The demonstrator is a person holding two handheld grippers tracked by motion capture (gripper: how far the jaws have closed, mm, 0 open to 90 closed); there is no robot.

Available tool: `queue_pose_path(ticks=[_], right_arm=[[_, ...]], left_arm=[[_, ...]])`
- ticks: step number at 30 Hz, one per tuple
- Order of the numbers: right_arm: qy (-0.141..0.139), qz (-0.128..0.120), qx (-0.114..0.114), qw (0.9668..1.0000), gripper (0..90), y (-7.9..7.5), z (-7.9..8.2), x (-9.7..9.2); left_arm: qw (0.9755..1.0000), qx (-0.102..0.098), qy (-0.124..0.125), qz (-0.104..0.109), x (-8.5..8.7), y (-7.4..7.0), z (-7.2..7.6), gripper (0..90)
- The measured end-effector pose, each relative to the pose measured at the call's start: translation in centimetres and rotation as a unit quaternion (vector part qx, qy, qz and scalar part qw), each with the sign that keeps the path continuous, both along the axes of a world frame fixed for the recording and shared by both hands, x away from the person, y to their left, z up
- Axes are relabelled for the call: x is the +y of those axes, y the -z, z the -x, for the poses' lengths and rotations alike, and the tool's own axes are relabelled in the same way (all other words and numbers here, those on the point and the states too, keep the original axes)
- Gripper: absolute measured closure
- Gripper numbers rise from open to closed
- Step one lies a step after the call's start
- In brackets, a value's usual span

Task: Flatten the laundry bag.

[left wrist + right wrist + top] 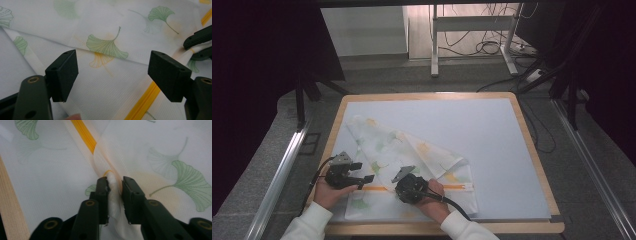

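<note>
A white cloth cover [412, 147] printed with green and yellow ginkgo leaves lies crumpled on the near left of the mat, a yellow zipper [457, 186] running along its front part. My right gripper [115, 182] is shut on a bunched fold of the cloth [113, 202] just beside the zipper [85, 137]; in the high view it [399, 184] sits over the cloth's front middle. My left gripper [112, 67] stands open over the cloth [105, 30], nothing between its pads, the zipper [143, 102] below right. In the high view it [364, 175] is at the cloth's left edge, pointing right.
The cloth rests on a pale blue-grey mat [497, 145] on a wooden-rimmed table [532, 150]. The wood edge [10, 207] runs close beside my right gripper. Beyond the table are a grey floor, desk legs and cables [492, 47]. Metal rails flank both sides.
</note>
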State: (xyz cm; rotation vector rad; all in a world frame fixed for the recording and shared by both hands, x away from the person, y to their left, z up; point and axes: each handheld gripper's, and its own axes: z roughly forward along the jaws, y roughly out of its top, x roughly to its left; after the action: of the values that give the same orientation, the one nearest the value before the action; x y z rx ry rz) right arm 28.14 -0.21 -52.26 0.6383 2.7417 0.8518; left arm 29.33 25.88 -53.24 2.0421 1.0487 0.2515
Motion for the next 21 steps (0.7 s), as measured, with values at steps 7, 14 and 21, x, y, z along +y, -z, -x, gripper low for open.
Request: queue_pose_path(ticks=[7, 14, 21], right_arm=[[0.002, -0.01, 0.015, 0.9998, 83.2, -0.1, -0.4, -0.3], [0.006, -0.021, 0.016, 0.9996, 85.3, -0.5, -0.7, -0.8], [0.015, -0.045, 0.029, 0.9985, 85.9, -1.4, -1.4, -1.8]], left_arm=[[1.0, 0.0, 0.0, -0.004, 0.0, 0.0, 0.0, 24.0], [1.0, -0.002, -0.001, 0.0, 0.1, 0.0, 0.0, 24.0], [1.0, -0.002, -0.001, 0.001, 0.1, 0.0, 0.0, 24.0]])
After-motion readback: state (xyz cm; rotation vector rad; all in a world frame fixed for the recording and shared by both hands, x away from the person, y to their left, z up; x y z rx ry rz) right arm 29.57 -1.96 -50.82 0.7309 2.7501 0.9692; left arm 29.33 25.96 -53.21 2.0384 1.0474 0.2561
